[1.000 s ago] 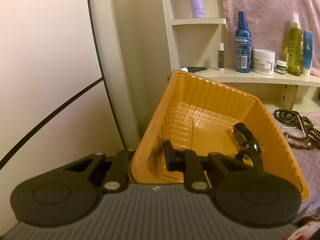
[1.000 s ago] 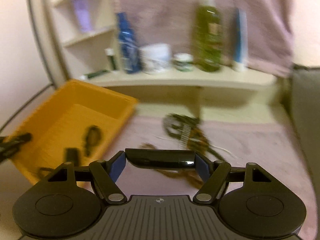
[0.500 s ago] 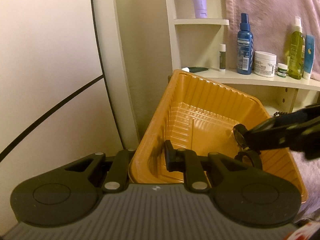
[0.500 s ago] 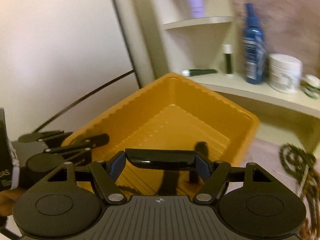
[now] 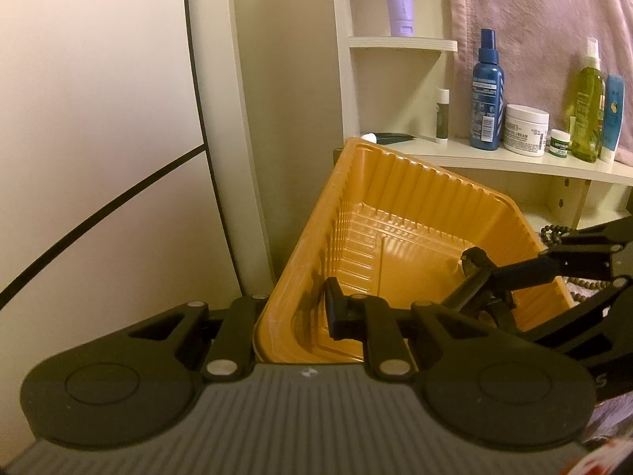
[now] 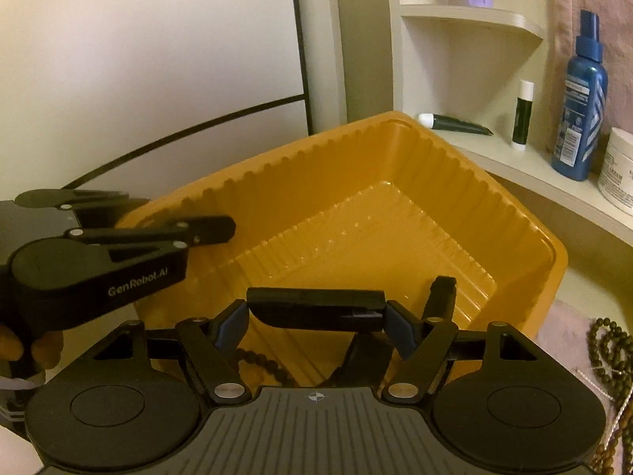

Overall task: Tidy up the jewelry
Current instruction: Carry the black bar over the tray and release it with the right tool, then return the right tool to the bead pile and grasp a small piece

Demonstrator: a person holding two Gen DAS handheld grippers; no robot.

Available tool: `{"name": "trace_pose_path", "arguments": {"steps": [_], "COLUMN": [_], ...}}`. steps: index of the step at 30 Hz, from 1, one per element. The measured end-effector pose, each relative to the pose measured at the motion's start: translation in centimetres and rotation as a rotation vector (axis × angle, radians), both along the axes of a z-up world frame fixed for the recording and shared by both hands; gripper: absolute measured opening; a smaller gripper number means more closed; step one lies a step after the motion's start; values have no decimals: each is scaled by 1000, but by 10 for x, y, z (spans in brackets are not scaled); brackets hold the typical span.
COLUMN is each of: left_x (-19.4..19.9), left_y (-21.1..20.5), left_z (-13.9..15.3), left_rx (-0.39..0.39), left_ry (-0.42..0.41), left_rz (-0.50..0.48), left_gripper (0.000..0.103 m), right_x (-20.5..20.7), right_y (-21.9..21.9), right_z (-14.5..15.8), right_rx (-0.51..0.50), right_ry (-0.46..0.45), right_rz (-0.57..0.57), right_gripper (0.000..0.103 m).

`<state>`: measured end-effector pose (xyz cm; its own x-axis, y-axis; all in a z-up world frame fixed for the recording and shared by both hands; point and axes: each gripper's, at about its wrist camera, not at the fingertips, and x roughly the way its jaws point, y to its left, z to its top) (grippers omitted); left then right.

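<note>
An orange ribbed tray (image 5: 395,182) (image 6: 316,146) stands tilted against the corner by the shelf. My left gripper (image 5: 292,312) (image 6: 170,213) is shut on its near left rim, one finger inside and one outside. My right gripper (image 6: 316,308) (image 5: 474,281) hangs over the tray's right side, shut on a black glossy bar-shaped piece (image 6: 316,303) that spans its blue pads. A black watch (image 5: 472,255) (image 6: 443,289) lies in the tray, partly hidden by the right fingers. A string of dark beads (image 6: 257,356) also lies inside.
More bead necklaces (image 6: 605,340) (image 5: 554,233) lie on the pink cloth right of the tray. The shelf behind holds a blue spray bottle (image 5: 486,91), a cream jar (image 5: 526,128) and a green bottle (image 5: 589,111). A pale panel fills the left.
My right gripper swung left from above the beads on the cloth to over the tray, still carrying the black piece, and entered the left wrist view. The left gripper kept its hold.
</note>
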<state>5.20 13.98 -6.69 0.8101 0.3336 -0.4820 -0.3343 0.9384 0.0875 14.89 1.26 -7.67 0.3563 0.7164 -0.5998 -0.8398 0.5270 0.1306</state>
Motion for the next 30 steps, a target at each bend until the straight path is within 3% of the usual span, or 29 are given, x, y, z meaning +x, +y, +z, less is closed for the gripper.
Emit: {"name": "trace_pose_path", "arguments": {"steps": [8, 16, 30], "left_x": [1, 3, 3], "left_y": [0, -1, -1], "left_z": [0, 0, 0], "left_rx": [2, 6, 18], "left_ry": [7, 9, 15], "left_rz": [4, 6, 5], "left_gripper": [17, 17, 17], "right_x": [-5, -11, -21], "right_y": [-31, -91, -186], "right_z": [16, 27, 10], "right_rx": [71, 114, 67], "right_ry": [18, 72, 120], "right_rz": [-67, -213, -466], "right_gripper": [78, 78, 77]}}
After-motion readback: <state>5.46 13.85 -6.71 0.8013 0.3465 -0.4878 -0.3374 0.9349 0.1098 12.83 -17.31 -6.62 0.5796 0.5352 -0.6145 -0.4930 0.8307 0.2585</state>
